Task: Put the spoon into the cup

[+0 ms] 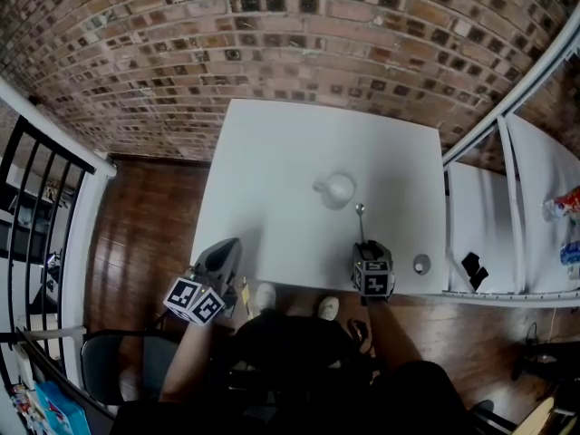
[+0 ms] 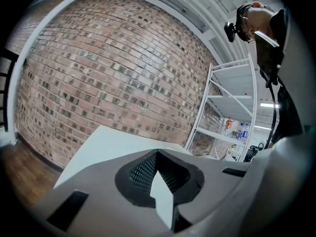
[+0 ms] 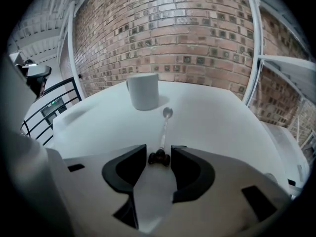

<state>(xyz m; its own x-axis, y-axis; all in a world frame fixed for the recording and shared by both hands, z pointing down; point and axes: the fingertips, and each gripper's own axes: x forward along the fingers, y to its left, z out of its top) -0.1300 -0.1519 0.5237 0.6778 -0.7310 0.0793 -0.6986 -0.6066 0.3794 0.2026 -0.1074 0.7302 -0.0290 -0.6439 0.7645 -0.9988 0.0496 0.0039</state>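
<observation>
Right gripper (image 1: 366, 246) at the spoon's (image 1: 361, 225) handle end on a white table (image 1: 272, 170) against a brick wall (image 1: 227, 43).

The table stands on a wooden floor (image 1: 145, 225), with a black railing (image 1: 36, 198) to its left and a white shelf unit (image 1: 480, 207) to its right. The spoon lies flat, its bowl just beside the white cup (image 1: 337, 189) and its dark end between the right gripper's parted jaws, not visibly clamped. The left gripper (image 1: 228, 243) hangs at the near table edge, jaws together and empty. A small round thing (image 1: 421, 264) sits near the right corner, clear of the spoon.
</observation>
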